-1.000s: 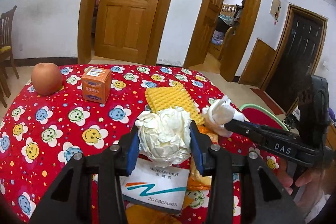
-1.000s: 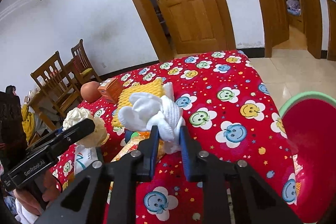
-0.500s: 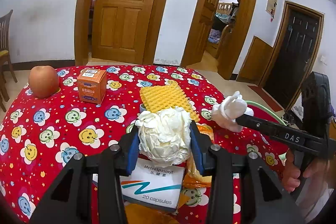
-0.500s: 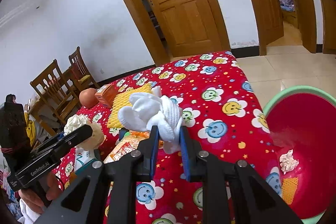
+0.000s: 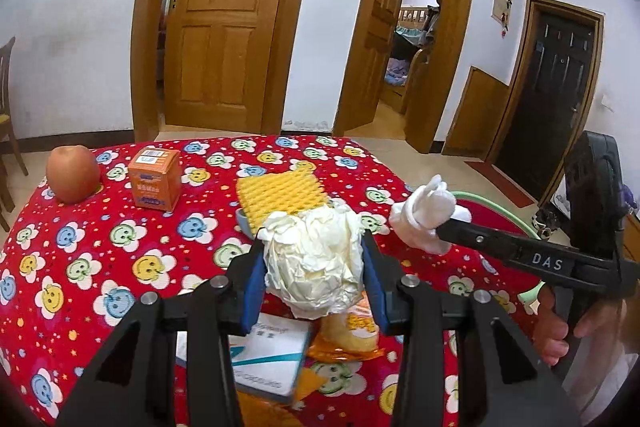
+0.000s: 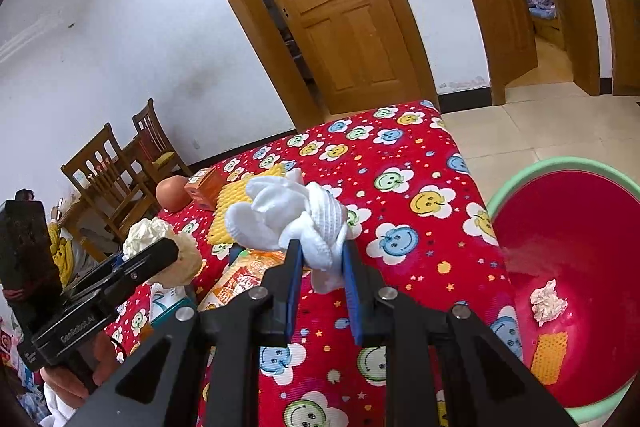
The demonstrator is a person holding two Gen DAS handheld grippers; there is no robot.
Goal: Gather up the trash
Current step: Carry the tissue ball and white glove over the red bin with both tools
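Note:
My left gripper (image 5: 314, 281) is shut on a crumpled cream paper ball (image 5: 314, 261) and holds it above the red smiley tablecloth (image 5: 120, 239). My right gripper (image 6: 320, 281) is shut on a white foam net wad (image 6: 294, 217), lifted above the table near its right edge. Each gripper shows in the other view: the right one (image 5: 438, 229) with the white wad (image 5: 424, 213), the left one (image 6: 168, 251) with the paper ball (image 6: 160, 247). A red basin with a green rim (image 6: 592, 267) stands on the floor to the right and holds a crumpled tissue (image 6: 546, 301) and a yellow foam piece (image 6: 550, 355).
On the table lie a yellow foam net (image 5: 282, 193), an orange snack packet (image 5: 352, 333), a white medicine box (image 5: 268, 355), an orange carton (image 5: 154, 179) and an apple (image 5: 72, 173). Wooden chairs (image 6: 116, 171) stand at the left. Doors line the far wall.
Both grippers have risen a little with their loads. The right gripper has swung toward the table's right edge, bringing more of the red basin into its view.

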